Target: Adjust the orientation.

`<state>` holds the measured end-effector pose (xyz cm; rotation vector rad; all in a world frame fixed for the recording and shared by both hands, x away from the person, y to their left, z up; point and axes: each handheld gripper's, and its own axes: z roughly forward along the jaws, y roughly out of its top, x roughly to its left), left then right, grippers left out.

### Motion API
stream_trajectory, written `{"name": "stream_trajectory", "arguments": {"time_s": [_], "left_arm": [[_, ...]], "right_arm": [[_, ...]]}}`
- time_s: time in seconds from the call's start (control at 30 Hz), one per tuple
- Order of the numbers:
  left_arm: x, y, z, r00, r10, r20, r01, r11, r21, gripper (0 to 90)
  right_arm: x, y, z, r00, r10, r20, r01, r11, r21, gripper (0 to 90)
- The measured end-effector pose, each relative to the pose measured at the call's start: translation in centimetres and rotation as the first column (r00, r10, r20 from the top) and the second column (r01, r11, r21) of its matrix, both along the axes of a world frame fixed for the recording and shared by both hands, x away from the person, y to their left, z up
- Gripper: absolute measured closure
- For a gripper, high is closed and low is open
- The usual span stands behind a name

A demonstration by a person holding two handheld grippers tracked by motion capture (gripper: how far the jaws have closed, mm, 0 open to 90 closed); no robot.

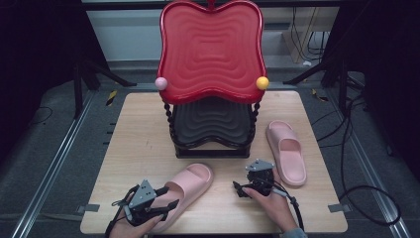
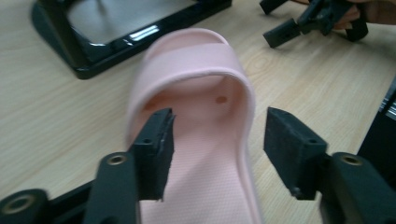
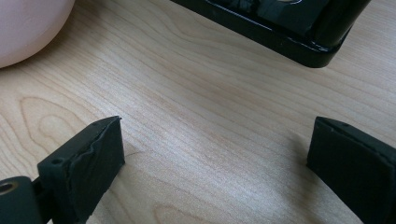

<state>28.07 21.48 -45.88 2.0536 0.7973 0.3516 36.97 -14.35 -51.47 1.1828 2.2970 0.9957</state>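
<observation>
At 7 o'clock on the table [image 1: 148, 129], the left gripper [image 2: 218, 140] is half open around the slipper [image 2: 196, 116] rim, ungripped; both pads should be closed squarely

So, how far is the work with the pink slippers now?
Nothing looks done yet: both slippers lie on the table, none on the black shelf under the red tray. In hand: the left gripper has its jaws open around one edge of the near slipper, not pressing it. The right gripper rests open over bare wood. Left: gripping this slipper, then the far slipper.
</observation>
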Motion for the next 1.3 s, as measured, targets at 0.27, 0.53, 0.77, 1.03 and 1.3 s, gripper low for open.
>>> {"name": "stream_trajectory", "arguments": {"time_s": [0.27,0.53,0.77,1.03,1.3], "left_arm": [[0.8,-1.9,-0.6,0.9996,-0.022,-0.017,0.022,0.9998,0.001,55.5],[1.3,-3.3,-1.1,0.9991,-0.028,-0.033,0.028,0.9995,0.013,64.7],[1.8,-3.8,-0.9,0.9984,-0.015,-0.054,0.014,0.9998,-0.017,69.2],[2.0,-3.7,-1.5,0.9974,-0.015,-0.070,0.015,0.9999,-0.007,76.6],[1.0,-3.4,-0.1,0.9989,-0.007,-0.047,0.005,0.9986,-0.053,83.6]], "right_arm": [[0.0,0.0,0.0,1.0000,-0.001,-0.001,0.001,1.000,-0.002,4.0],[0.0,0.0,0.0,1.0000,0.000,0.000,0.000,1.000,0.000,4.0],[0.0,0.0,0.0,1.0000,0.000,0.000,0.000,1.000,0.000,4.0],[0.0,0.0,0.0,1.0000,-0.001,-0.001,0.001,1.000,-0.001,4.0],[0.0,0.0,0.0,1.0000,0.000,-0.001,0.000,1.000,-0.001,4.0]]}}
